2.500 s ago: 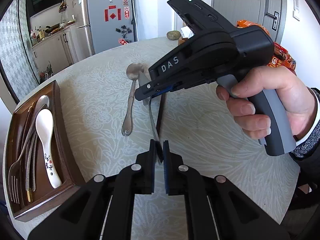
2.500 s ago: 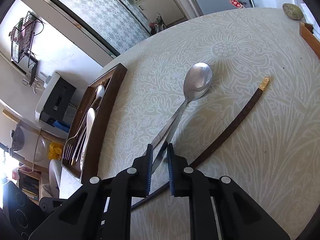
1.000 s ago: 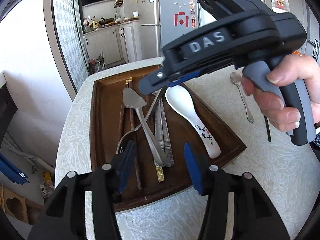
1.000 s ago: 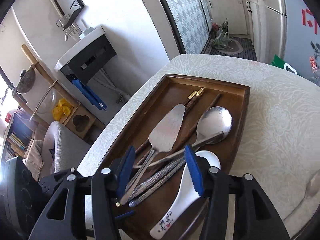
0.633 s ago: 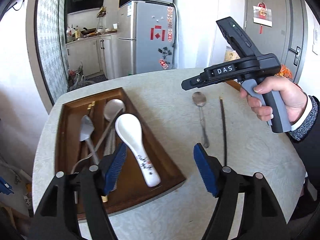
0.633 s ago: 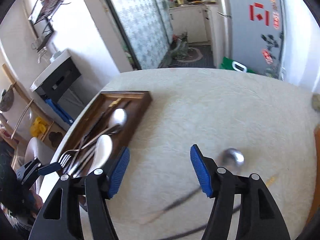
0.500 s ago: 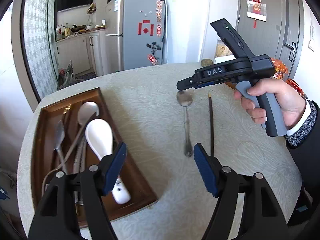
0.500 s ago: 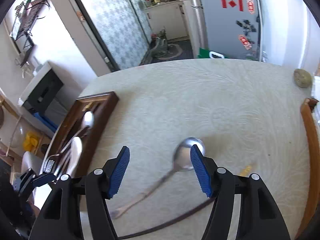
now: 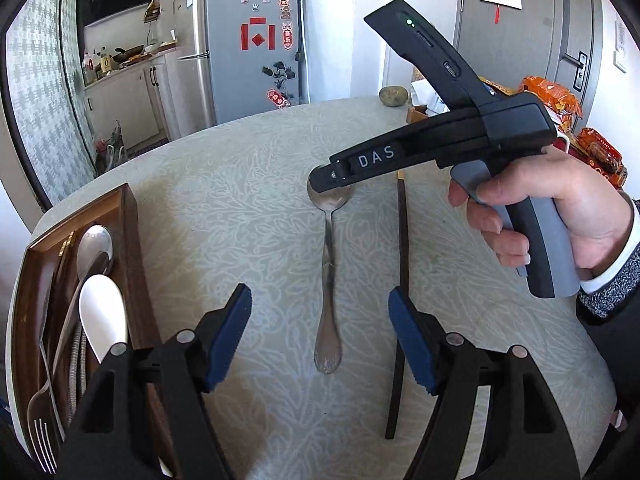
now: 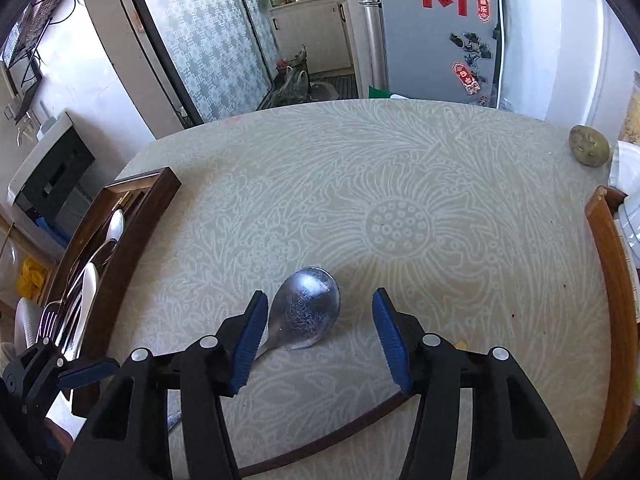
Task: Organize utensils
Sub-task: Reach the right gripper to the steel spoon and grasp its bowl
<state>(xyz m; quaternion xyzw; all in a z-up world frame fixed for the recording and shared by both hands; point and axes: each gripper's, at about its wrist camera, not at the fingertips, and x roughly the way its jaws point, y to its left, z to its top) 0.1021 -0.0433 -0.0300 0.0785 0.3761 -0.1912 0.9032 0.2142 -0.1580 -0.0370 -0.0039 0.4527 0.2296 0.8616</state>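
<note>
A metal spoon and a dark chopstick lie side by side on the pale patterned table. My left gripper is open above the spoon's handle, touching nothing. My right gripper, held by a hand, hovers over the spoon's bowl. Its jaws are closing with the bowl between them, and the pads are clear of it. The chopstick runs under the right gripper. At the left, a brown wooden tray holds a white ceramic spoon, a metal spoon, a fork and other utensils.
A round stone-like lump sits at the table's far edge. A second wooden rim borders the right side, with orange snack bags behind it. The tray lies at the table's left edge, and a fridge stands beyond.
Both grippers swung from above the tray to the spoon and chopstick on the table. The flat server they carried now lies in the tray. The left jaws widened and the right narrowed a little.
</note>
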